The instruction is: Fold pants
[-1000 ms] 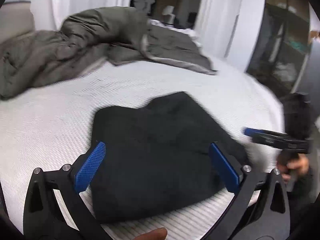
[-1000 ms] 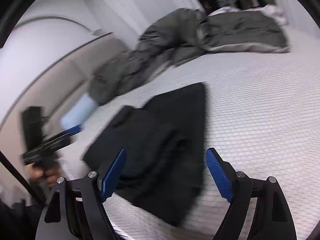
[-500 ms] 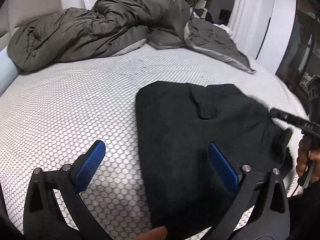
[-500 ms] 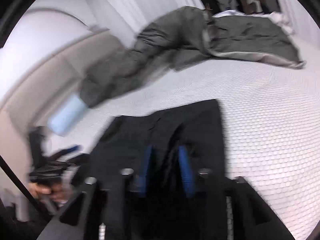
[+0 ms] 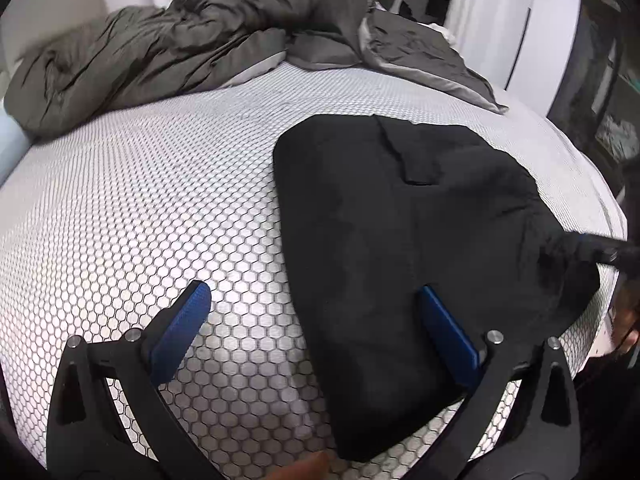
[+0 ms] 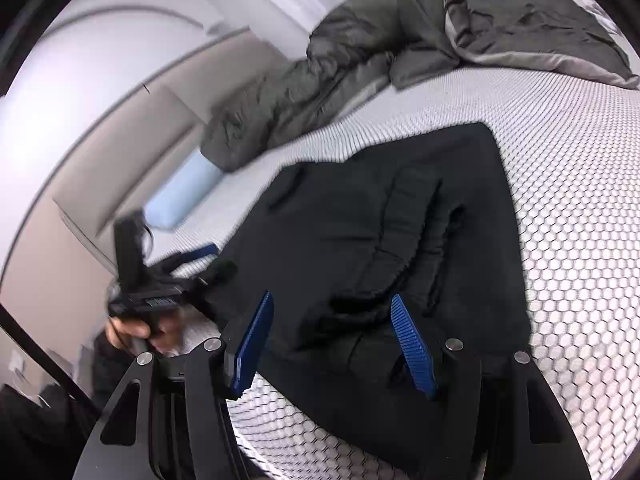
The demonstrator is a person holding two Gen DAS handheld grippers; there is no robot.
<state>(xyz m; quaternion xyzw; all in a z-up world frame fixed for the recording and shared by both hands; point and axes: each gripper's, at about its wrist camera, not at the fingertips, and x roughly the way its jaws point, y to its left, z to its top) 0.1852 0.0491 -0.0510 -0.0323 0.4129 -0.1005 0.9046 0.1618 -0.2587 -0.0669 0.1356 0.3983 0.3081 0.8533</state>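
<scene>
Pants (image 5: 400,240), one black folded pair, lie on the mattress (image 5: 140,200) beneath two spread claws, left claw (image 5: 316,328) and right claw (image 6: 332,344).

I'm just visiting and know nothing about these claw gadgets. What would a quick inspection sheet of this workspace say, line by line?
Surface: bed mattress with a white cover in a honeycomb pattern.
Job's things: black pants lie on the mattress in a compact, partly folded bundle, with wrinkles near the right claw.
Clutter: rumpled grey duvet heaped along the far side; light blue pillow by the headboard.
Grippers: left claw open, one finger over bare mattress, the other over the pants; right claw open above the pants, holding nothing.
Cables: nothing seen.
Surroundings: padded headboard, white curtains, dark shelving at the right edge.
</scene>
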